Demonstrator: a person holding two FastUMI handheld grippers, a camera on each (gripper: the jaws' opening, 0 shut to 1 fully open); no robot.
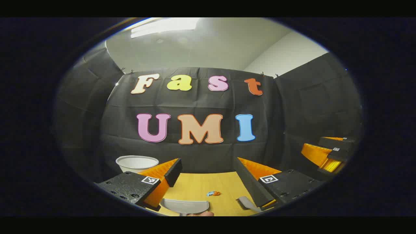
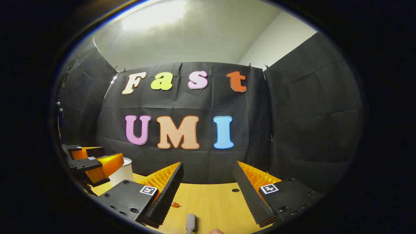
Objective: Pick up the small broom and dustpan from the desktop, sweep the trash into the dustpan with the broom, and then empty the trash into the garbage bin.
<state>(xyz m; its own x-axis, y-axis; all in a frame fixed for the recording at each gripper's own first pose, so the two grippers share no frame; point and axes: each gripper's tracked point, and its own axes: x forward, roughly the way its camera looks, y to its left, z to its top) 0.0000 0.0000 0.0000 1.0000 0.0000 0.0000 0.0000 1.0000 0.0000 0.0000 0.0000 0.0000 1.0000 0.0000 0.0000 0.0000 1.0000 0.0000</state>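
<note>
Left gripper view: left gripper (image 1: 208, 177) hangs above the light wooden desktop (image 1: 198, 187) w/ jaws spread wide, nothing between them. Just below the gap, at the bottom edge, sits the pale grey plastic dustpan (image 1: 185, 206), mouth toward the far wall; a small blue-and-orange scrap of trash (image 1: 213, 193) lies on the wood just beyond it, apart from it. A grey ribbed piece (image 1: 246, 203) peeks out by the right finger, probably the small broom's head, can't tell for sure. White round garbage bin (image 1: 136, 163) stands at the back left of the desktop, well apart from the trash. Right gripper (image 1: 328, 154) shows far off at the right edge, held up off the desk. Right gripper view: right gripper (image 2: 208, 185) likewise gaping, empty, over the desktop. A pale grey rounded handle end (image 2: 190, 222) lies on the wood below the gap, likely the broom's, though too little shows to be sure. A tiny orange scrap (image 2: 175, 204) sits beside the left finger. Left gripper appears at far left, in front of the bin. Judgement: step in hand is the very first, pickup, w/ nothing grasped yet. Next move calls for each gripper to drop down and fwd-tilt so the fingers straddle a handle, left on dustpan, right on broom, then close squarely; handles lie low and flat, so a shallow approach risks nudging them away.
</note>
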